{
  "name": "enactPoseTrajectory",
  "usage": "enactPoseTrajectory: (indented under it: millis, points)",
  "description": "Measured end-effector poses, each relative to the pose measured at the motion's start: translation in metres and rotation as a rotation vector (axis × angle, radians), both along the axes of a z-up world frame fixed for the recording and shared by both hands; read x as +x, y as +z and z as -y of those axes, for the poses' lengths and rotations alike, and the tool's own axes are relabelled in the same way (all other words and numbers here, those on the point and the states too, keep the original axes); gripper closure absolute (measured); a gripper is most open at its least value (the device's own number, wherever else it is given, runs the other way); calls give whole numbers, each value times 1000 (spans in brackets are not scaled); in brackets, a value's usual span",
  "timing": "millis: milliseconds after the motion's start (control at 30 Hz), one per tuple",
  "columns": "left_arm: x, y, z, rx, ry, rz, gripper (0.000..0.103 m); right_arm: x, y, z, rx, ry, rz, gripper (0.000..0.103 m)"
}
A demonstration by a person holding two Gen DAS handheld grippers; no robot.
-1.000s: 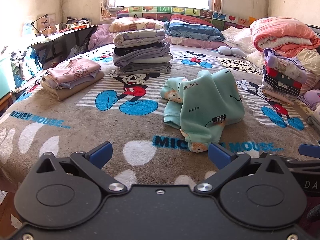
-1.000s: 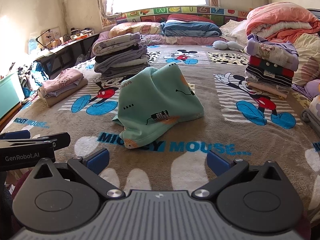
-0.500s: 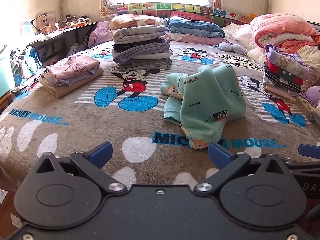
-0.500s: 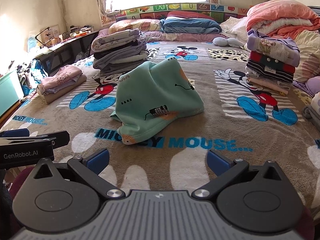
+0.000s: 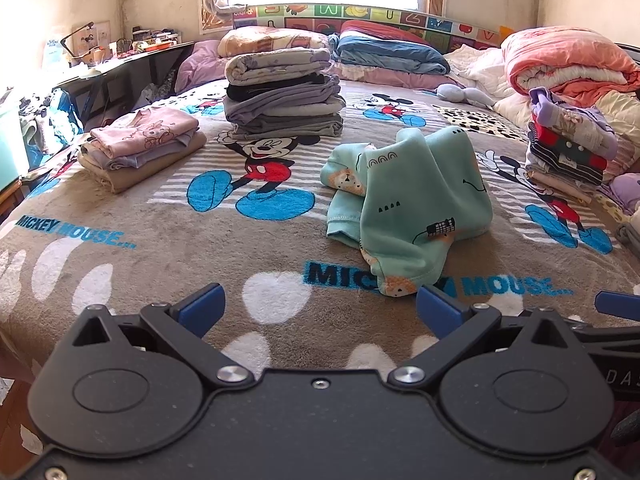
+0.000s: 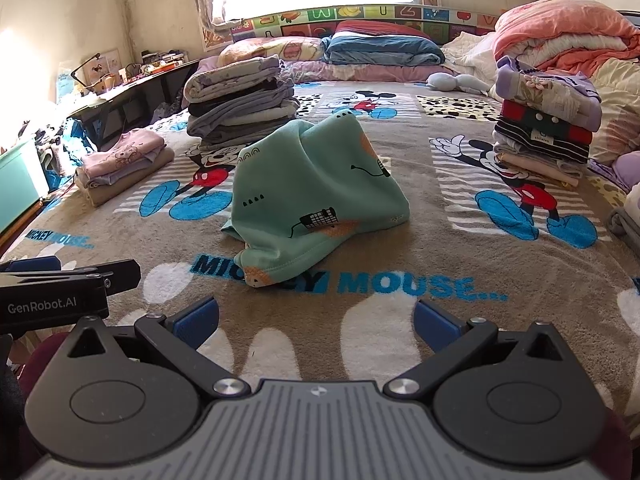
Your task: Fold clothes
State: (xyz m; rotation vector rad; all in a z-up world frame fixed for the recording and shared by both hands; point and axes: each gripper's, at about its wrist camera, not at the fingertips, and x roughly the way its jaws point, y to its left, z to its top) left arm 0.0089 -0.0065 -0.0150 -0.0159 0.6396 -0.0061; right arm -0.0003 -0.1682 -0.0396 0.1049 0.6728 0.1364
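Note:
A crumpled mint-green child's garment (image 5: 416, 200) (image 6: 320, 196) with small prints lies heaped on the brown Mickey Mouse blanket (image 5: 160, 248) (image 6: 400, 320), unfolded. My left gripper (image 5: 320, 308) is open, low over the near edge of the bed, its right finger close to the garment's nearest hem. My right gripper (image 6: 316, 318) is open too, a short way in front of the garment, nothing between its fingers. The left gripper's side (image 6: 60, 288) shows at the left of the right wrist view.
Folded stacks stand around: a tall grey and lilac pile (image 5: 280, 96) (image 6: 240, 100) behind, a low pink pile (image 5: 140, 148) at left, a striped pile (image 5: 568, 148) (image 6: 548, 116) at right. Pillows and a rolled pink quilt (image 5: 568, 64) lie at the back. A cluttered desk (image 5: 120, 64) stands left.
Both grippers have drifted slightly closer to the bed and garment; the garment looks a little nearer and larger. Both stay open and the garment lies untouched.

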Motion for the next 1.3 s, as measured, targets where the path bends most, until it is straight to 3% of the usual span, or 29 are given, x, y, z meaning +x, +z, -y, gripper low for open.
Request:
enactPoseTrajectory:
  millis: [667,967,1300]
  points:
    - [1,-1,0,-10,-4,2,0,-1,-2,-2,-5,3,-3,0]
    - [8,-7,2,-18,-13,-14,0,4,-7,10,73,27,-6,0]
    - [36,-15,-8,-145,-41,-70,0,28,-12,16,109,80,20,0]
